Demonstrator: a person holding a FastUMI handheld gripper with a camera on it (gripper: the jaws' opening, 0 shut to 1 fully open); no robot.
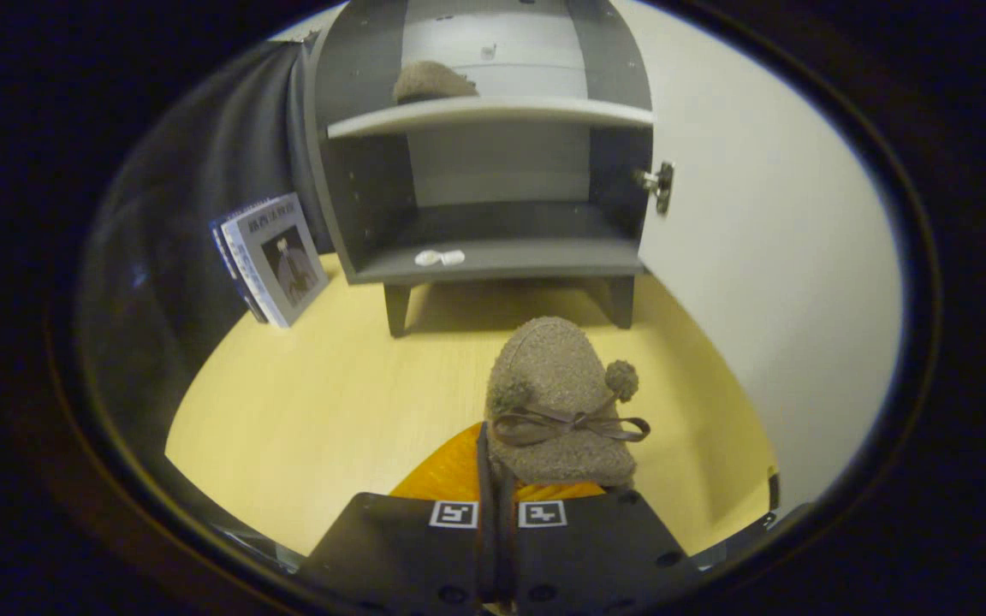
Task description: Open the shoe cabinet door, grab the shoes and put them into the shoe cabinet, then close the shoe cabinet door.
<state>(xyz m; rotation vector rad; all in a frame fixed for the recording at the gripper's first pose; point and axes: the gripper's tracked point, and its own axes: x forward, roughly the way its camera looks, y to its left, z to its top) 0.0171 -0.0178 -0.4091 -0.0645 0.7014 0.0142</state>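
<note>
Pale wooden worktop (305, 402) under dark booth cloth; items listed left to right.

1. Books (275, 257), a small stack propped against the cloth, just left of the cabinet. Not in my path.
2. Shoe cabinet (484, 171), grey, on short legs, beyond the tongs. One fuzzy shoe (433, 81) already sits on the upper shelf (493, 111). Lower shelf (501, 257) holds only a small white object (440, 257) at its front lip; I cannot tell what it is.
3. Tongs (497, 479), fingers drawn together and pinching the heel end of the second shoe (557, 402), a brown fuzzy slipper with bow and pompoms, toe pointing at the cabinet, near its legs.
4. Cabinet door (767, 282), white, swung fully open to the right, hinge (660, 186) showing.

Step in hand, as I judge it: carrying the second shoe in. Next move calls for lifting it over the lower shelf's lip and setting it clear of the white object. The open door stands close on the right; I would keep off it.
</note>
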